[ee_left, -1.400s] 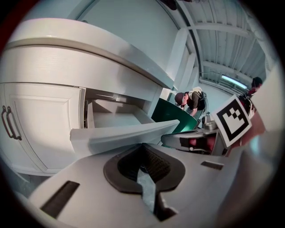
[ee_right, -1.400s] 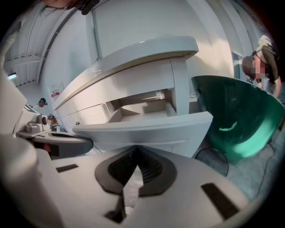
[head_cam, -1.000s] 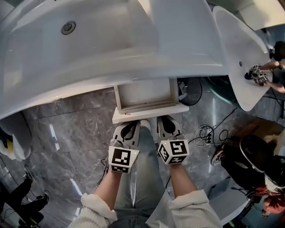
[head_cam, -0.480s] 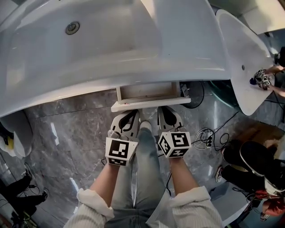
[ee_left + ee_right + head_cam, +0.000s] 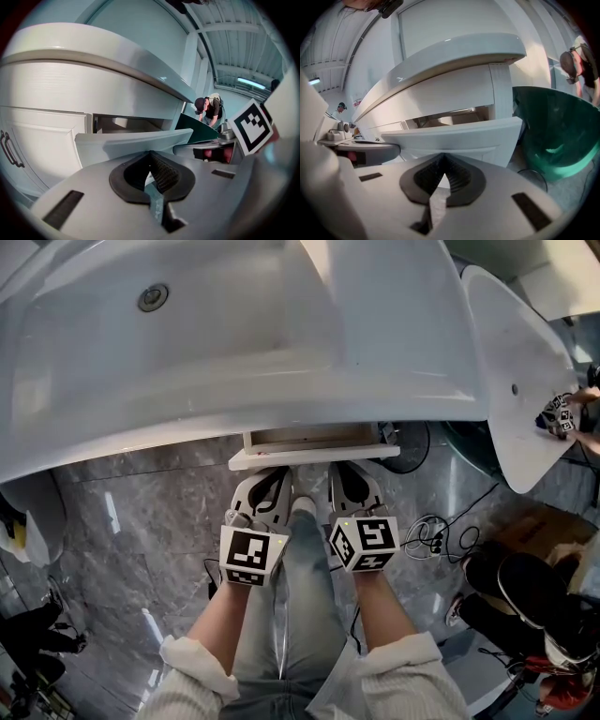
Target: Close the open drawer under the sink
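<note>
A white drawer [image 5: 314, 457] sticks out a short way from under the long white sink [image 5: 234, 343], with only a thin strip of its inside showing. My left gripper [image 5: 265, 476] and right gripper [image 5: 352, 472] sit side by side with their tips against the drawer front, both shut and holding nothing. In the left gripper view the drawer front [image 5: 131, 143] stands just beyond my left gripper [image 5: 151, 157]. The right gripper view has the same front [image 5: 454, 136] right ahead of my right gripper [image 5: 443, 161].
A second basin [image 5: 511, 362] stands at the right, where another person's grippers [image 5: 560, 413] work. Cables [image 5: 431, 526] and dark bags [image 5: 525, 596] lie on the grey marble floor. A green bin [image 5: 555, 136] sits right of the drawer, a cabinet door [image 5: 42, 140] left.
The drawer has slid farther in under the sink, so much less of its inside shows. Both grippers moved forward with its front.
</note>
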`<state>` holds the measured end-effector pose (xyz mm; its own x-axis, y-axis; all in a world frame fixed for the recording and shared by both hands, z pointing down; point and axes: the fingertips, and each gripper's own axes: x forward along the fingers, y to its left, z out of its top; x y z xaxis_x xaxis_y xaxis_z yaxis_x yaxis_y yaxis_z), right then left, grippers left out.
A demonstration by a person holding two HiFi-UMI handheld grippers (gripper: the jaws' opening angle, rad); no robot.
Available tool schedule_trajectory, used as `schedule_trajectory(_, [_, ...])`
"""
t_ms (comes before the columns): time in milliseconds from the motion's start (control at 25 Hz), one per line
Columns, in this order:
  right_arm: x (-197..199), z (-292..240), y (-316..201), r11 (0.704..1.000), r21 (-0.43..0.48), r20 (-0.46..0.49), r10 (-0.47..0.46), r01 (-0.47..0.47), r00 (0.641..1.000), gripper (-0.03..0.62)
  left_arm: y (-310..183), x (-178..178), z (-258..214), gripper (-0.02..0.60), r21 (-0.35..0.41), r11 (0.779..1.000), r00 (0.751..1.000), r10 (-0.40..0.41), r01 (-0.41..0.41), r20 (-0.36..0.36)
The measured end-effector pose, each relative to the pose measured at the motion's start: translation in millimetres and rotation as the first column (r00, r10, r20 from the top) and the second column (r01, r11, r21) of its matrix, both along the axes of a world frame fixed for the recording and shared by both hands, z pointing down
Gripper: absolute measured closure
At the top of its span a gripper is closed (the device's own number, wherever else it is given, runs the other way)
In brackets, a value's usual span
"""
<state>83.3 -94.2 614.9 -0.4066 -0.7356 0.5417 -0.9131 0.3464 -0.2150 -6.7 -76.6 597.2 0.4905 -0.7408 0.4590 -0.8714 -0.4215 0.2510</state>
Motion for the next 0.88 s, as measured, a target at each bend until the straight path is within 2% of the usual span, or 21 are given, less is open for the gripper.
schedule_trajectory(600, [-3, -3, -41, 0.999, 0.021, -0.004, -0.026, 0.026, 1.0, 0.585, -40, -6, -5, 0.566, 0.034, 0.999, 1.0, -0.019, 0.019, 0.018])
schedule_trajectory(880, [-9, -4, -63, 0.999, 0.035, -0.006, -0.036, 0.037, 0.999, 0.585, -61, -11, -6, 0.566, 0.062, 0.998, 0.999, 0.007, -0.009, 0.046])
